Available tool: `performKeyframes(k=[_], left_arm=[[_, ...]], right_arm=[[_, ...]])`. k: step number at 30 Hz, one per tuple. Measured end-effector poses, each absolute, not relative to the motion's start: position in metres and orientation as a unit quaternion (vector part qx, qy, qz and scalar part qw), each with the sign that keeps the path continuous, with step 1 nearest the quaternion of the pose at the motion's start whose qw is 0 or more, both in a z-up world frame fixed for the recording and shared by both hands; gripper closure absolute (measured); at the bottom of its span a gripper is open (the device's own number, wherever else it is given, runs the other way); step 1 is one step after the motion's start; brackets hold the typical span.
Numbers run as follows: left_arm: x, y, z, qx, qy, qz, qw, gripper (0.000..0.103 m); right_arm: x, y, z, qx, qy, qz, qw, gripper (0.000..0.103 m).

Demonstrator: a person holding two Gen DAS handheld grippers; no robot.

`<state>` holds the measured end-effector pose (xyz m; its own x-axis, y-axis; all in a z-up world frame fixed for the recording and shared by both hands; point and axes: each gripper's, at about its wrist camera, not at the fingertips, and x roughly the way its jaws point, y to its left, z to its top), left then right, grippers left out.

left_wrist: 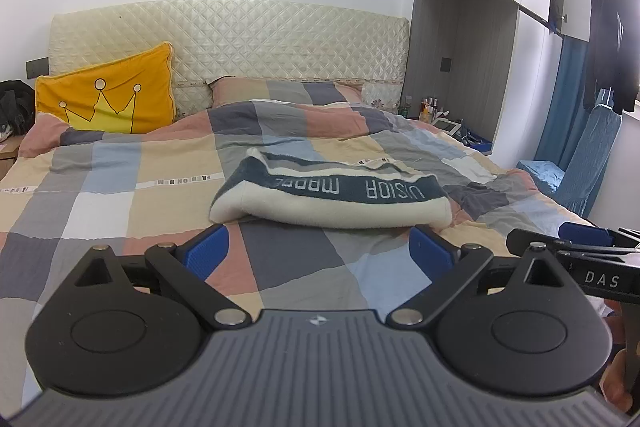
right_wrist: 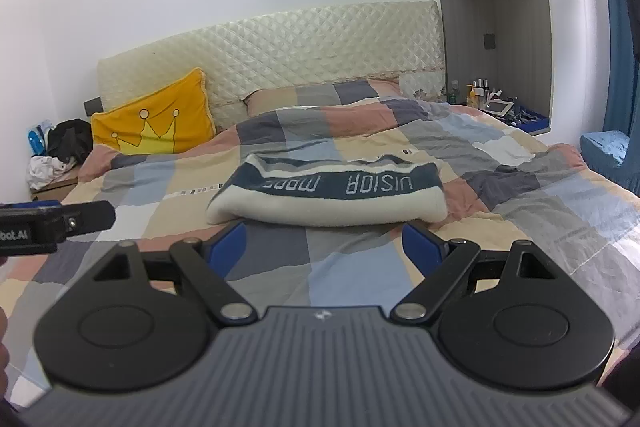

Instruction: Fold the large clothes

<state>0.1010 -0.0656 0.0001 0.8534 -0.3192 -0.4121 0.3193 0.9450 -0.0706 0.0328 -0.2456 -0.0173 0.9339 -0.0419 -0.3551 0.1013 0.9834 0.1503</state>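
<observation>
A folded cream and dark-teal sweater (left_wrist: 328,193) (right_wrist: 326,195) with white lettering lies flat on the checked bedspread (left_wrist: 140,195) (right_wrist: 500,187), mid-bed. My left gripper (left_wrist: 320,251) hovers just short of the sweater's near edge, its blue pads (left_wrist: 208,253) spread wide with only bedspread between them. My right gripper (right_wrist: 324,247) stands the same way, open, its pads (right_wrist: 420,247) apart and empty, close to the sweater's near fold. Each gripper shows at the edge of the other's view: the right one (left_wrist: 576,259) and the left one (right_wrist: 52,227).
A yellow crown cushion (left_wrist: 106,95) (right_wrist: 154,119) leans on the quilted headboard (left_wrist: 248,39). A bedside shelf with bottles (right_wrist: 492,99) is at the far right, a nightstand with clothes (right_wrist: 56,151) at the left. Dark garments (left_wrist: 612,39) hang by blue curtains.
</observation>
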Motion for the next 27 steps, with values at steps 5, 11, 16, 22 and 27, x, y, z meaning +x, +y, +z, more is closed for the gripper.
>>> performKeyframes(k=[5,11,16,22,27], left_arm=[[0.1006,-0.0667,-0.0002,0.001,0.214,-0.165,0.963,0.004],[0.0998,-0.0671,0.0005,0.0,0.214,-0.167,0.962,0.004],[0.0962,-0.0706,0.0008,0.001,0.212,-0.168,0.963,0.003],[0.096,-0.0727,0.0006,0.001,0.212,-0.168,0.963,0.003],[0.0959,-0.0723,-0.0006,-0.001,0.213,-0.166,0.963,0.002]], right_arm=[[0.0326,-0.2475,-0.0183,0.09,0.18,-0.036,0.979,0.016],[0.0336,-0.2497,-0.0175,0.089,0.183,-0.035,0.978,0.016],[0.0333,-0.2497,-0.0172,0.089,0.183,-0.036,0.978,0.016],[0.0329,-0.249,-0.0173,0.088,0.183,-0.035,0.979,0.016],[0.033,-0.2489,-0.017,0.088,0.182,-0.036,0.979,0.016]])
